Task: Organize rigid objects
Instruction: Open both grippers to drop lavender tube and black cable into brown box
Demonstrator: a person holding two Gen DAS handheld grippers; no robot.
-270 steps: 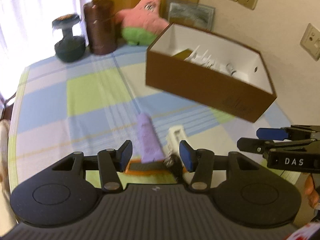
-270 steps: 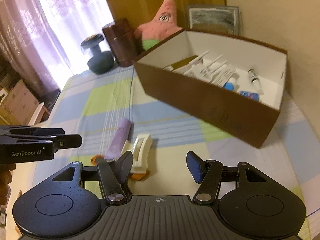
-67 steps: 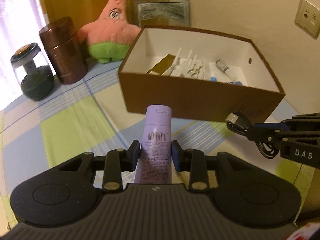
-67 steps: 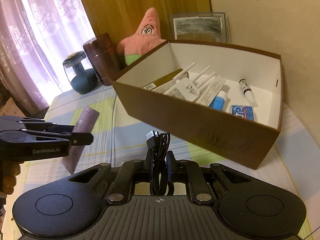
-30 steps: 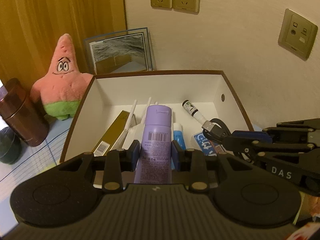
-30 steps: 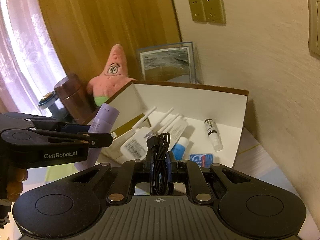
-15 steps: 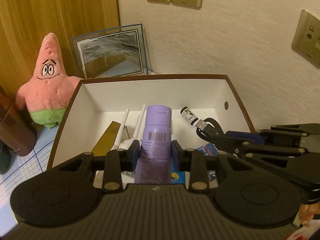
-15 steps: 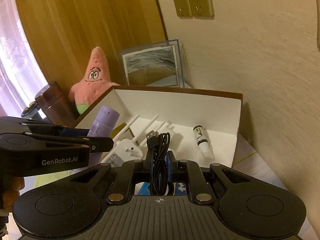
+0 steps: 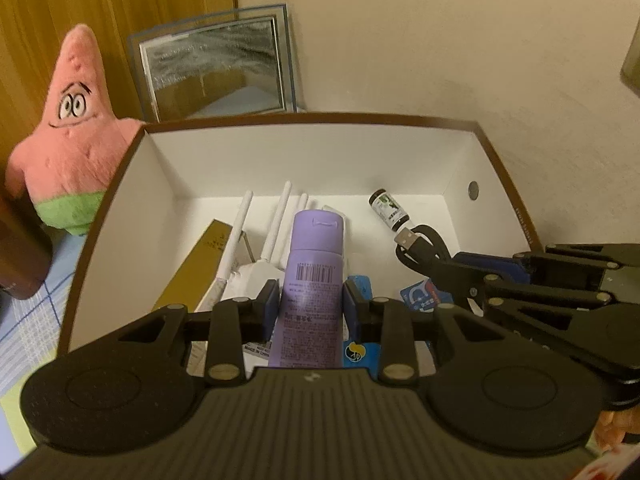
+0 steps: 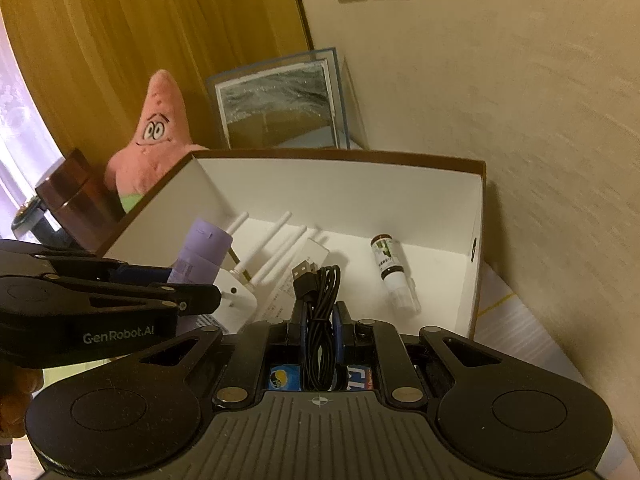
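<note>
My left gripper is shut on a purple tube and holds it over the open brown box with white inside walls. My right gripper is shut on a coiled black USB cable over the same box. In the right wrist view the tube and left gripper show at left. In the left wrist view the cable and right gripper show at right. Inside the box lie a white router with antennas, a small dark-capped bottle, a gold box and blue packets.
A pink starfish plush stands left of the box. A framed picture leans on the wall behind it. A brown canister stands at far left. The wall runs close along the box's right side.
Both grippers have moved forward and lower over the box, each still holding its object. The box interior now fills more of both views.
</note>
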